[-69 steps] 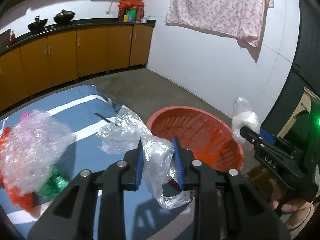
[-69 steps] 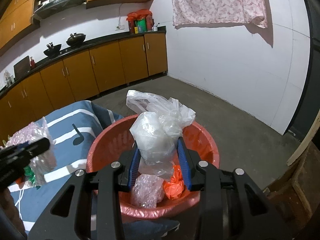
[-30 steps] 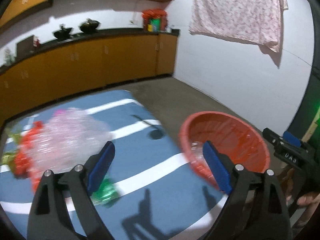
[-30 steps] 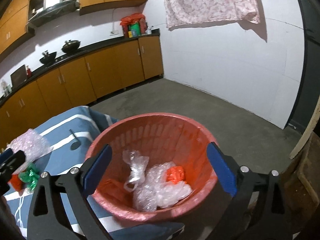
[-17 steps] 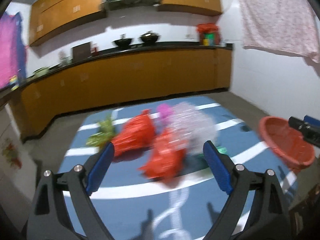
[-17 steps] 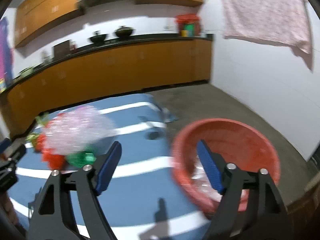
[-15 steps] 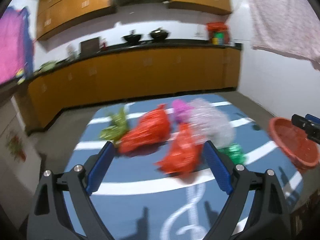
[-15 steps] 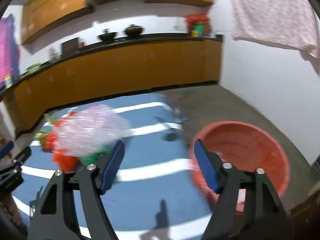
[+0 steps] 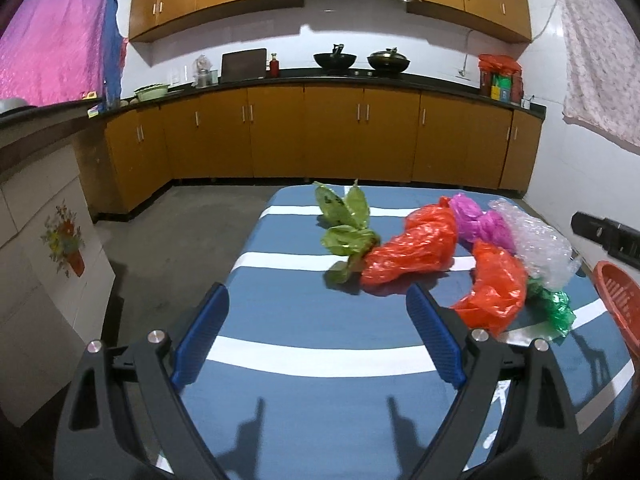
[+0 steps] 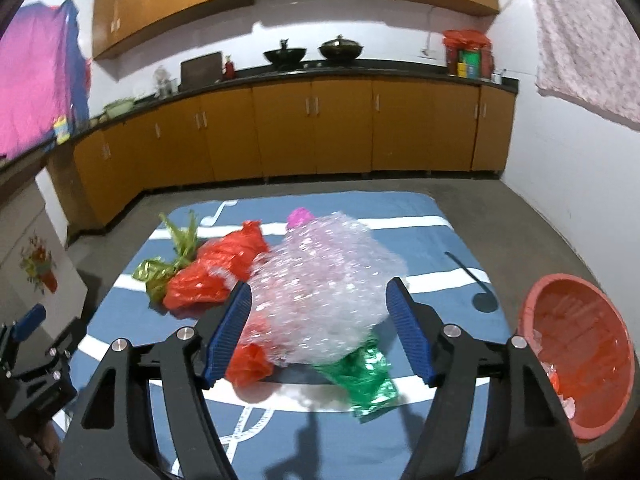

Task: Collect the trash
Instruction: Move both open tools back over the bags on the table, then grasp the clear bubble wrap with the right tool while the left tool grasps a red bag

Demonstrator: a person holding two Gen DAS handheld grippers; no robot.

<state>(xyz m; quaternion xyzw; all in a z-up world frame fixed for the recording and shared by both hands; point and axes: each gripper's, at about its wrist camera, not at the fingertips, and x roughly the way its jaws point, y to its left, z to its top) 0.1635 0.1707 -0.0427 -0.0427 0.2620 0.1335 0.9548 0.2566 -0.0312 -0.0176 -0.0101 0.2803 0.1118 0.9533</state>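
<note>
A heap of plastic trash lies on a blue striped mat (image 9: 320,320): an orange bag (image 9: 412,250), a second orange bag (image 9: 496,290), a pink bag (image 9: 478,222), clear bubble wrap (image 9: 538,246), a light green wrapper (image 9: 346,226) and a dark green foil wrapper (image 9: 554,308). My left gripper (image 9: 318,338) is open and empty, above the mat, left of the heap. My right gripper (image 10: 320,332) is open, with the bubble wrap (image 10: 324,288) between its spread fingers and not pinched. The red basket (image 10: 580,356) with trash in it stands at the mat's right edge.
Orange kitchen cabinets (image 9: 320,136) run along the back wall under a dark counter with pots. A white panel with a flower picture (image 9: 44,280) stands at the left. A patterned cloth (image 10: 592,36) hangs on the right wall. Bare concrete floor surrounds the mat.
Both grippers let their clear plastic fall into the red basket and opened. Both then swung left from the basket to the heap on the mat.
</note>
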